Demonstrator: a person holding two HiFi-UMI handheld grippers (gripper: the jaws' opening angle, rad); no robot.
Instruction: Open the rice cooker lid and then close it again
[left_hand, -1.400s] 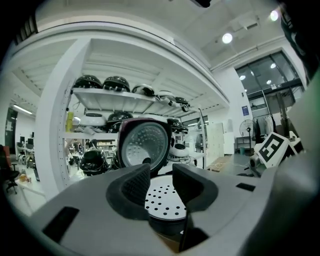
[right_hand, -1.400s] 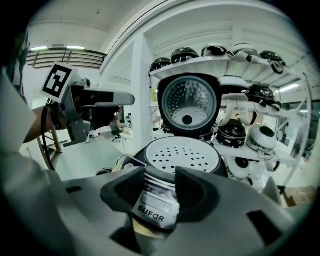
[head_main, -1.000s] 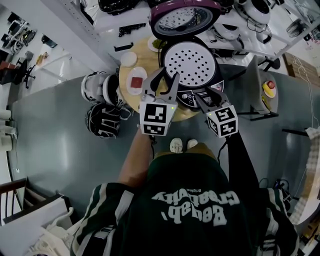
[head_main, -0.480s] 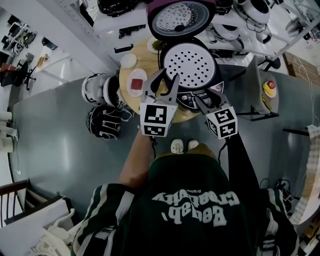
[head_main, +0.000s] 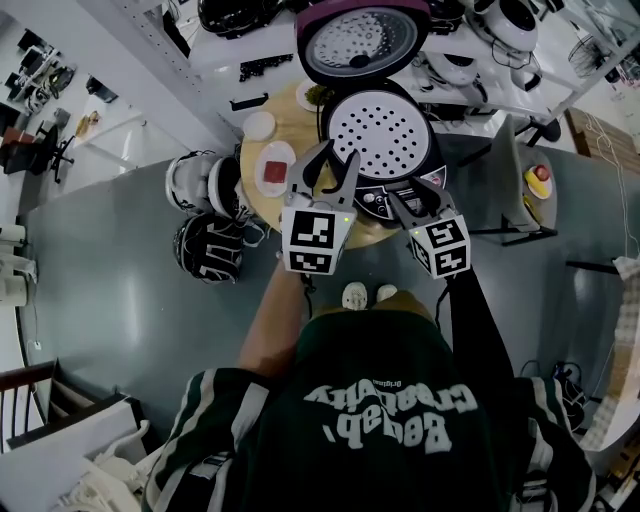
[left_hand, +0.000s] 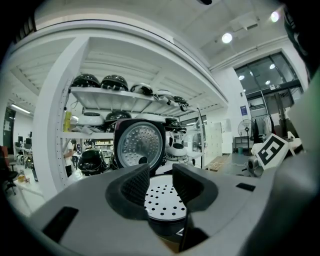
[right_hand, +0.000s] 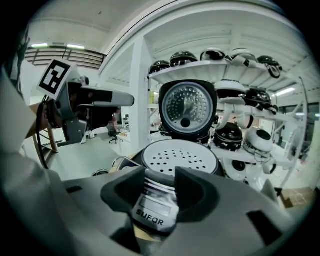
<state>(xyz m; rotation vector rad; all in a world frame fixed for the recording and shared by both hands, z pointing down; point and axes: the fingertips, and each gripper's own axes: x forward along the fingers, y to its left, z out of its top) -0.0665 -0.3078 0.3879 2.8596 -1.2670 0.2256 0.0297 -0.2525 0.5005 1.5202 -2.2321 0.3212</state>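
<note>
The rice cooker (head_main: 385, 190) stands on a round wooden table (head_main: 285, 115) with its lid (head_main: 365, 40) swung up and open. A white perforated plate (head_main: 380, 130) covers its pot. My left gripper (head_main: 327, 168) hovers at the cooker's left front edge, open, with nothing between its fingers. The left gripper view shows the upright lid (left_hand: 139, 145) and the plate (left_hand: 165, 200) beyond the left gripper (left_hand: 161, 182). My right gripper (head_main: 418, 198) is open at the cooker's front. Its jaws frame the front panel (right_hand: 155, 205) without gripping it, below the lid (right_hand: 187, 107).
A plate with red food (head_main: 273, 163) and a small white dish (head_main: 258, 122) sit on the table's left part. Two round appliances (head_main: 205, 245) lie on the floor to the left. Shelves of cookers (right_hand: 235, 60) stand behind. A stand with a yellow object (head_main: 538, 180) is at the right.
</note>
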